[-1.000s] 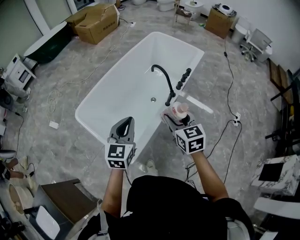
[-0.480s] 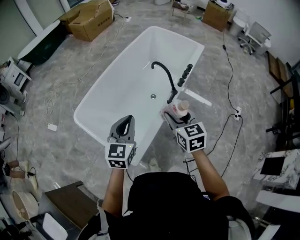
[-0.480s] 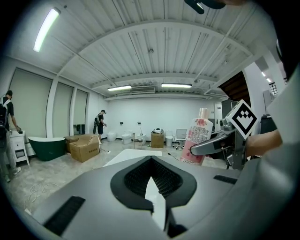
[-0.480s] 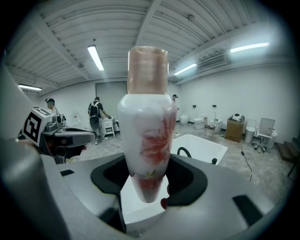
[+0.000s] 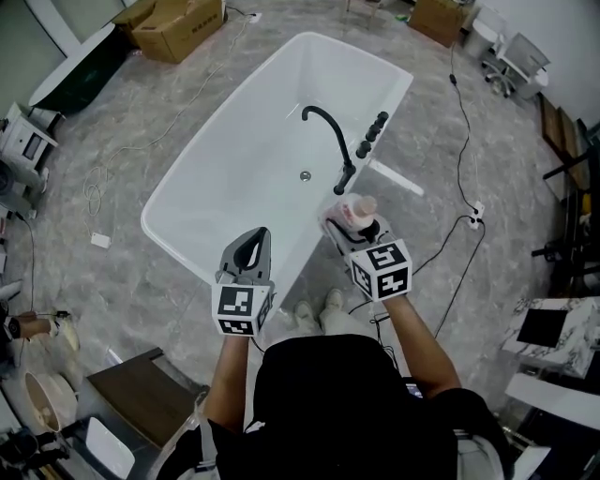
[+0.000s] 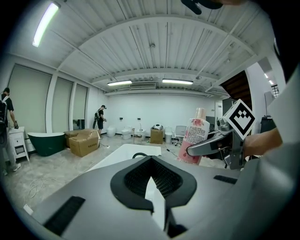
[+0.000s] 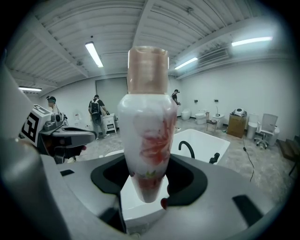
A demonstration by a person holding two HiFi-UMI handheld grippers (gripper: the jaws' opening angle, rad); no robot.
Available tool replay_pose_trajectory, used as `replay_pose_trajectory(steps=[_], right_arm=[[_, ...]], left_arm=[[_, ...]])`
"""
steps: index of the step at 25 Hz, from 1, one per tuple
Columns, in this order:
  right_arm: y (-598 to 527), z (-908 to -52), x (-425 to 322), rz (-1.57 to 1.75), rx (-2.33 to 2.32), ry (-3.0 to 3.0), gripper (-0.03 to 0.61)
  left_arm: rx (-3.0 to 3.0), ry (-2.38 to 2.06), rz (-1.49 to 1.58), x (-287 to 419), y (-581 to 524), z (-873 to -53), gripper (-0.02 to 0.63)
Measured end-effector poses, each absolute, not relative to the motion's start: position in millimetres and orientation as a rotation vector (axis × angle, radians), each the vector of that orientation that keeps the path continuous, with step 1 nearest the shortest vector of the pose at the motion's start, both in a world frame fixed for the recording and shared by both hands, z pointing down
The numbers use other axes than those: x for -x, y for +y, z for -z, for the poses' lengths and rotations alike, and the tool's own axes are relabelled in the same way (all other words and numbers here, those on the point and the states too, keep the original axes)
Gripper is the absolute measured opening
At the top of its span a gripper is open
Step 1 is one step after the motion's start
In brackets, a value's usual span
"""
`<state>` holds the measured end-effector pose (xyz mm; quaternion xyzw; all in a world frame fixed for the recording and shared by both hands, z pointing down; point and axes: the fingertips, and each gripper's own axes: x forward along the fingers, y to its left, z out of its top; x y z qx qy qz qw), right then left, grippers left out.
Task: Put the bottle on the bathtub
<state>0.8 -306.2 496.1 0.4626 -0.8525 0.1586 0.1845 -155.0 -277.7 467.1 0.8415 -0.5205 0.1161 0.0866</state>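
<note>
A white bottle with a red flower print and a tan cap stands upright in my right gripper, which is shut on its lower body. It hangs just off the near right side of the white bathtub, close to the black faucet. In the right gripper view the bottle fills the middle, with the tub behind it. My left gripper is shut and empty, over the tub's near rim. The left gripper view shows the bottle at right.
Three black knobs sit on the rim beside the faucet. A cardboard box and a dark green tub lie at far left. Cables run over the floor at right. People stand far off.
The tub has slid slightly up and away in the head view as the person stepped closer. Both grippers keep their pose and the bottle stays held.
</note>
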Motion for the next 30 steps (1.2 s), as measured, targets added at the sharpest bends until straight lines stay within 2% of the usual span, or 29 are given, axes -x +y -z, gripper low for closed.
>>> replay_pose_trajectory(steps=[20,30], right_arm=[[-318,-602,-10,-0.598,-1.140,-2.301,0.241],[-312,-674,-2,-0.651,-1.051,-2.228,0.241]], left_arm=[[-2.340,-1.465,-0.454,123,-284,-574,0.012],[-2.200,-1.500,-0.475,144,-282,-633,0.012]])
